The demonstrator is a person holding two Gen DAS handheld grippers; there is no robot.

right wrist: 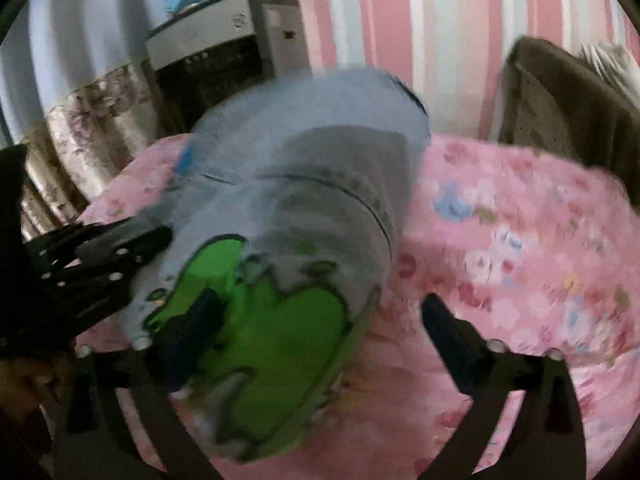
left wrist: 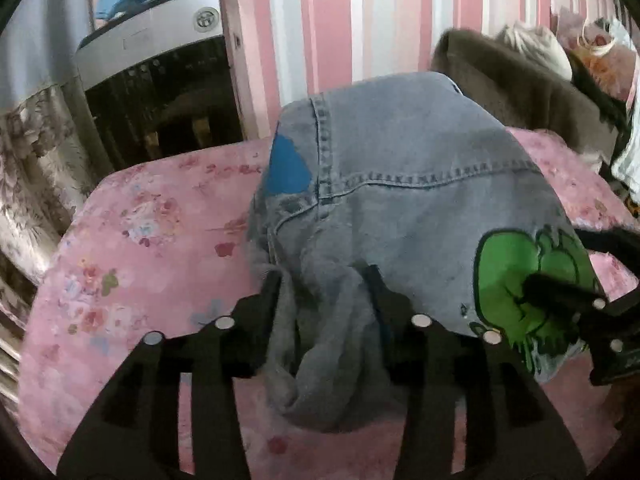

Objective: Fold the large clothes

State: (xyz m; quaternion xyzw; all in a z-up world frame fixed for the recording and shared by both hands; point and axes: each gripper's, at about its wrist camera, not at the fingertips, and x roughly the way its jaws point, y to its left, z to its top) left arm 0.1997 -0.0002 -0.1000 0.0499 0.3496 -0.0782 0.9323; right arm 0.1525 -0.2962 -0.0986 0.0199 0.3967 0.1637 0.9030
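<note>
A pair of grey-blue denim jeans [left wrist: 400,184] with a green print [left wrist: 508,272] and a blue patch lies folded on the pink floral bed cover [left wrist: 140,220]. My left gripper [left wrist: 324,280] has its fingers on either side of a bunched fold of the denim and is shut on it. My right gripper [right wrist: 320,312] is open; its left finger [right wrist: 200,312] rests on the green print [right wrist: 280,340], its right finger [right wrist: 448,328] is over the bed cover [right wrist: 520,240]. The right gripper also shows in the left wrist view [left wrist: 568,300]. The right view is blurred.
A grey and black appliance [left wrist: 160,80] stands behind the bed at the left, by a floral curtain [left wrist: 32,160]. A pink striped wall is behind. A brown garment [left wrist: 520,92] and other soft items are piled at the back right.
</note>
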